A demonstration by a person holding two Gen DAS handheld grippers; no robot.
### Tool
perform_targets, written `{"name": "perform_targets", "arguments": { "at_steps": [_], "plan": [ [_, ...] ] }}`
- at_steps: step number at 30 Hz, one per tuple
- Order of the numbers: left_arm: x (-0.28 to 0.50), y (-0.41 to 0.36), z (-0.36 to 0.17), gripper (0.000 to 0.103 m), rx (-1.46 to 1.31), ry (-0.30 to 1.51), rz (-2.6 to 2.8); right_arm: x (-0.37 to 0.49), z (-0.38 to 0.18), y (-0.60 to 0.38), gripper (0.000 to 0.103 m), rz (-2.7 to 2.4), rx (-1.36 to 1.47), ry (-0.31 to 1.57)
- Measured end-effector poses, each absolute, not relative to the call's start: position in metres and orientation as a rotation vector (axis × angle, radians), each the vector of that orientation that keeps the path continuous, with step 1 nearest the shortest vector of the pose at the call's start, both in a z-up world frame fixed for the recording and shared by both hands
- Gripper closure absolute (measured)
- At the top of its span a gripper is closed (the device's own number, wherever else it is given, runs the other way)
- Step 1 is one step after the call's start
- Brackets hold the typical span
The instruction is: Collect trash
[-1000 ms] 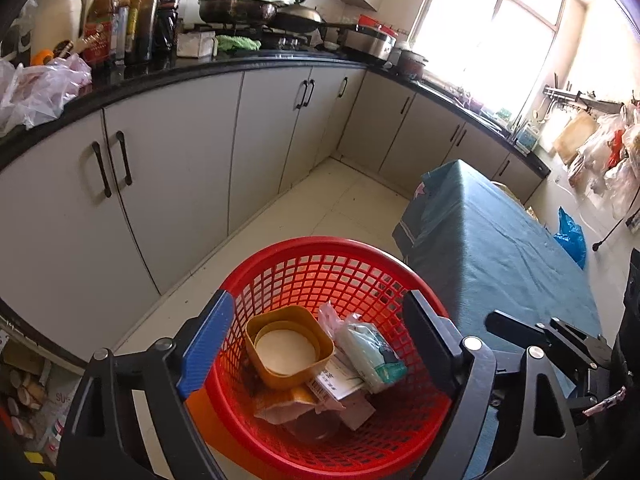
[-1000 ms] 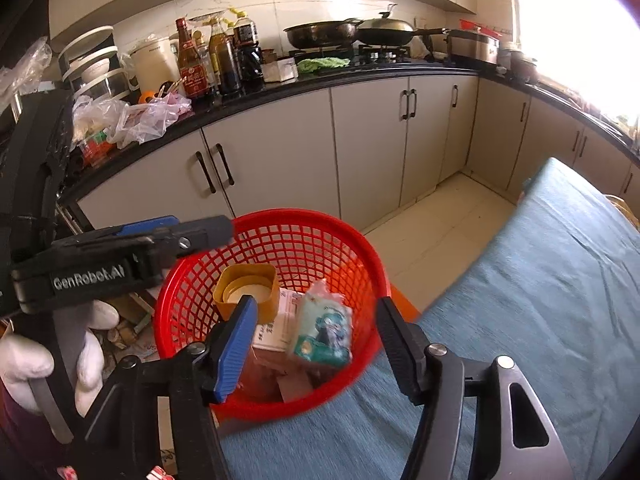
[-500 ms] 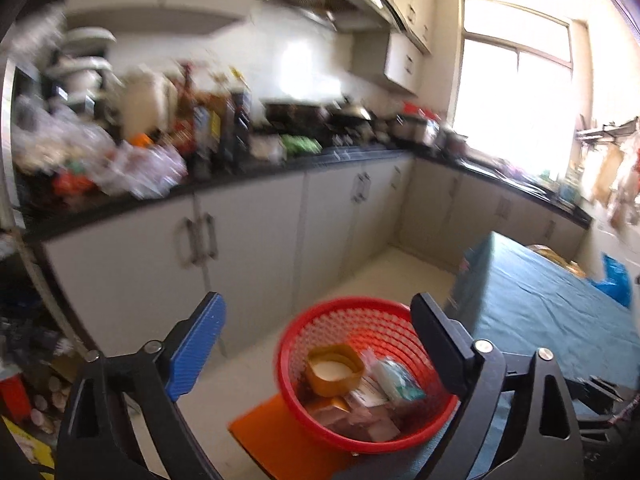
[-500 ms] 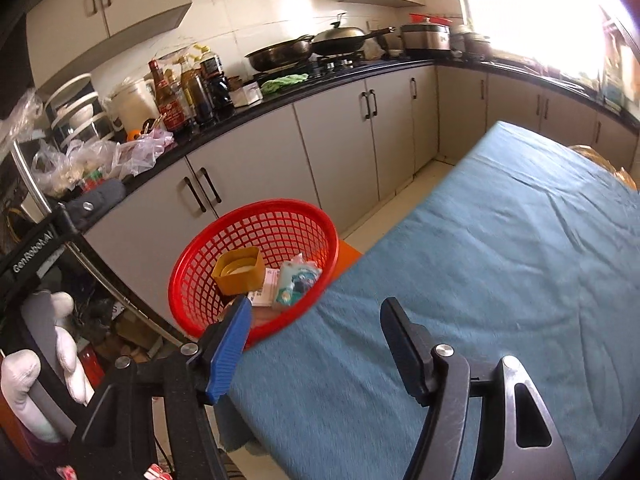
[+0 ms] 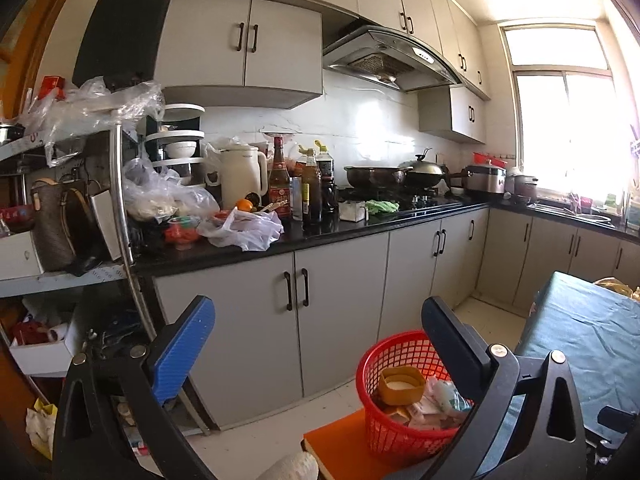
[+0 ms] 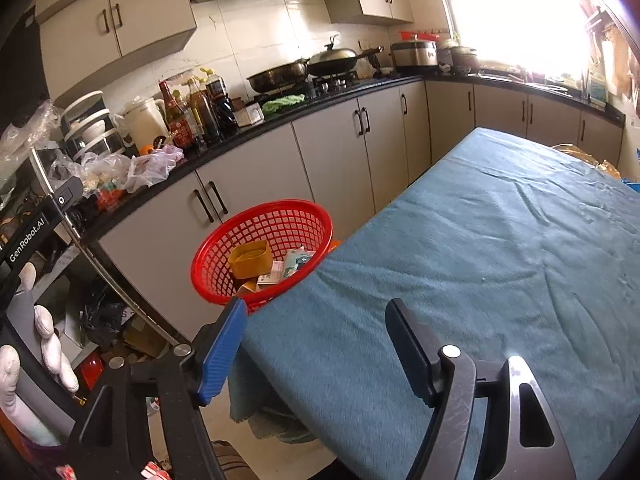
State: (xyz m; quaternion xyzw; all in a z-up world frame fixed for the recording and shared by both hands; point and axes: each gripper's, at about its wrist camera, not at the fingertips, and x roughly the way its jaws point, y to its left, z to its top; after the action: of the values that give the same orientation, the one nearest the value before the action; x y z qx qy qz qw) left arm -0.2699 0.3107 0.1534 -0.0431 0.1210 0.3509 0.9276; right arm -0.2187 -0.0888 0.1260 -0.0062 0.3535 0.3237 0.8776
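Your right gripper [image 6: 316, 344] hangs over the near left corner of the blue table [image 6: 480, 248], jaws wide and holding nothing. Your left gripper [image 5: 316, 344] is wide and empty too. Just past that corner sits the red basket [image 6: 224, 240] on an orange stand [image 5: 340, 440]. Inside, a yellow tub [image 6: 250, 259] stands mouth up, stiff and light; grab its rim. The soft packet [image 6: 296, 262] beside it probably crinkles; its long side leans toward the table.
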Motion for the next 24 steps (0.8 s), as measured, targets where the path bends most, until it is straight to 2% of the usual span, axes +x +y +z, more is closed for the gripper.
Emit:
{"name": "perform_targets", "arguments": {
  "at_steps": [7, 24],
  "plan": [
    [-0.283, 0.308, 0.128, 0.0, -0.174, 0.41, 0.535, -0.245, 0.117, -0.111, 0.025, 0.674, 0.002, 0.731],
    [-0.272, 0.267, 0.056, 0.0, -0.097, 0.634, 0.555, -0.252, 0.086, -0.135, 0.023, 0.604, 0.011, 0.77]
  ]
}}
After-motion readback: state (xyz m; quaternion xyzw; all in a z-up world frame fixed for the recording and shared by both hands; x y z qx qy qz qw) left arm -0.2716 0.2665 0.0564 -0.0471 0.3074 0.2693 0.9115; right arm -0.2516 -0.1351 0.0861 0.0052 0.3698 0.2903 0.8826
